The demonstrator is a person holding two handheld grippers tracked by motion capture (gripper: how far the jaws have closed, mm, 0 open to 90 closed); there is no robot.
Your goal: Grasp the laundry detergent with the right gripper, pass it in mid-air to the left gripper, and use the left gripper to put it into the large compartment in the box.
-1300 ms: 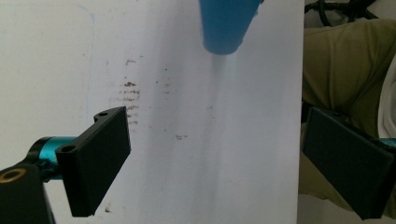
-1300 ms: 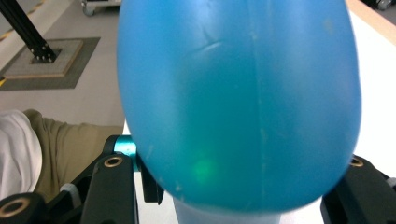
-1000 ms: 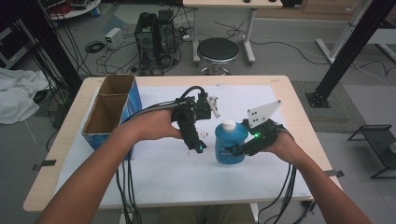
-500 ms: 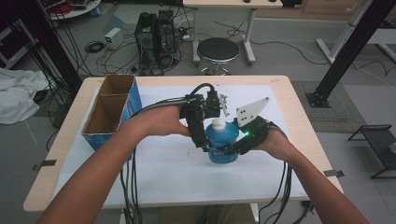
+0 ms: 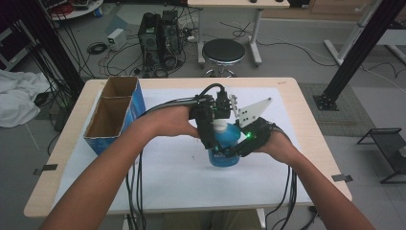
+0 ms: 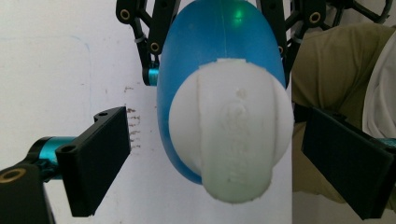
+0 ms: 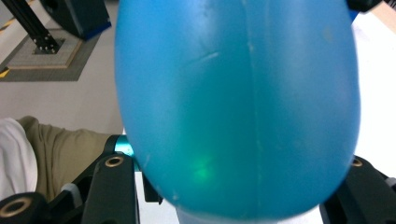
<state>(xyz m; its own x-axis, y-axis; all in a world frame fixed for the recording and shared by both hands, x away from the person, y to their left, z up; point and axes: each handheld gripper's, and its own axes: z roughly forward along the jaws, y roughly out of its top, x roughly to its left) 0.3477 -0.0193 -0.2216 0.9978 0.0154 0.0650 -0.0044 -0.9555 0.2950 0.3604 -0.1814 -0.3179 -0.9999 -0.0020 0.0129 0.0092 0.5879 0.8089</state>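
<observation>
Seeing right gripper (image 5: 233,149) clamped on blue bottle (image 5: 225,148) mid-desk (image 5: 287,191); left gripper (image 6: 215,154) jaws spread, straddling white cap (image 6: 231,140), no contact.

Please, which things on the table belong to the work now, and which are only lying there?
In the work:
- blue bottle, gripped by the right gripper
- its white cap, between the open jaws of the left gripper, untouched

Lying about:
- open cardboard box at the table's left edge
- white sheet covering the table
</observation>
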